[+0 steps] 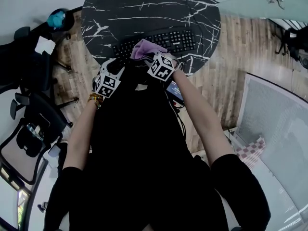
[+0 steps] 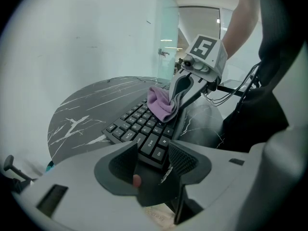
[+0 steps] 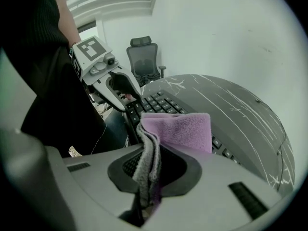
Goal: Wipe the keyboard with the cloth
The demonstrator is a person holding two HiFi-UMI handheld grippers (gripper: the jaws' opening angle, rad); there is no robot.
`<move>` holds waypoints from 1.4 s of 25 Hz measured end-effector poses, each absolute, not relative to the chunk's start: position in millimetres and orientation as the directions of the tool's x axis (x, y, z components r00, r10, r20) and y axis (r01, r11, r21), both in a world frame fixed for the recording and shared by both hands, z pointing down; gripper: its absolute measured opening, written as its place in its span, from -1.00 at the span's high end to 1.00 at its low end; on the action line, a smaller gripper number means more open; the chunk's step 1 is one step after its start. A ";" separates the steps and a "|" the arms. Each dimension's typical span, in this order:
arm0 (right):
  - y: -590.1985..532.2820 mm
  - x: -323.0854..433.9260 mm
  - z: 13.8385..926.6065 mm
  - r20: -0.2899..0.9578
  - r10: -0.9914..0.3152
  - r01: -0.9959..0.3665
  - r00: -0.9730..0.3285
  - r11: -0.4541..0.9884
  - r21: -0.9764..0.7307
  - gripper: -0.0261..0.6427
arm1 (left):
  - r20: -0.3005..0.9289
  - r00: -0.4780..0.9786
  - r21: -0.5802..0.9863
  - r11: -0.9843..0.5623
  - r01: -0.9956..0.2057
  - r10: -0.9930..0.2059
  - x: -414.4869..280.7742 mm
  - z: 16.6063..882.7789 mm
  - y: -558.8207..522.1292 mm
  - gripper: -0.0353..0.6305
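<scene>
Head view: a person in black clothing is standing at a round dark marbled desk [image 1: 144, 4], with both forearms reaching toward the upper centre of the frame. The right forearm is running diagonally up from the lower right. The left forearm is rising from the lower left, and a yellow band [image 1: 95, 98] is showing at its wrist. Both grippers are pointing down at a slant toward the black keyboard [image 1: 180, 40], which is lying across the near part of the desk, at upper centre of the frame.

Right gripper view: the right gripper [image 3: 154, 162] is clamping a folded purple cloth [image 3: 180, 129]. The cloth's grey edge is running down between the jaws, and its free part is spreading forward over the keys near the keyboard's left end.

Left gripper view: the left gripper [image 2: 151, 153] is holding its jaws apart. The keyboard's nearest corner is showing in the gap between them, and no pad is visibly pressing on it. The other gripper, with the cloth, is sitting just beyond, at centre frame.

An office chair [image 3: 144, 57] is standing behind the desk, at upper centre of the right gripper view.
</scene>
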State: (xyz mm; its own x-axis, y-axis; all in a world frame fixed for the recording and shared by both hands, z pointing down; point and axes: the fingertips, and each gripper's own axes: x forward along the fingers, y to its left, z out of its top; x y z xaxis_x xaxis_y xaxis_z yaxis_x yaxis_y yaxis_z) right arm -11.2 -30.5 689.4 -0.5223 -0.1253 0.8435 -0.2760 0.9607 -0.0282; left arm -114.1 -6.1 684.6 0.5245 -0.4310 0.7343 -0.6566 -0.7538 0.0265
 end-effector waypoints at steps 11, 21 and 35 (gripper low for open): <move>-20.3 -40.5 689.4 0.837 -0.091 -0.194 -0.539 0.981 -0.018 0.77 | 0.742 0.519 0.022 -0.758 -0.652 -0.424 -113.8 684.5 -6.7 0.29; -13.1 -59.6 689.6 0.838 -0.049 -0.078 -0.544 0.997 0.008 0.77 | 0.746 0.516 0.027 -0.755 -0.655 -0.421 -113.3 684.7 -6.0 0.29; -7.3 -85.4 690.1 0.843 0.015 0.064 -0.537 0.998 0.024 0.77 | 0.755 0.503 0.017 -0.755 -0.656 -0.420 -115.7 685.2 -5.7 0.29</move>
State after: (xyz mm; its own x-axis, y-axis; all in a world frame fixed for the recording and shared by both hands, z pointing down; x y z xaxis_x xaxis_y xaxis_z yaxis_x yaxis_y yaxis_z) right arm -85.4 -7.3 690.1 -0.5374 0.0146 0.8432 0.0643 0.9976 0.0237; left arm -115.7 -5.7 685.2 0.5031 -0.4200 0.7553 -0.6557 -0.7548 0.0171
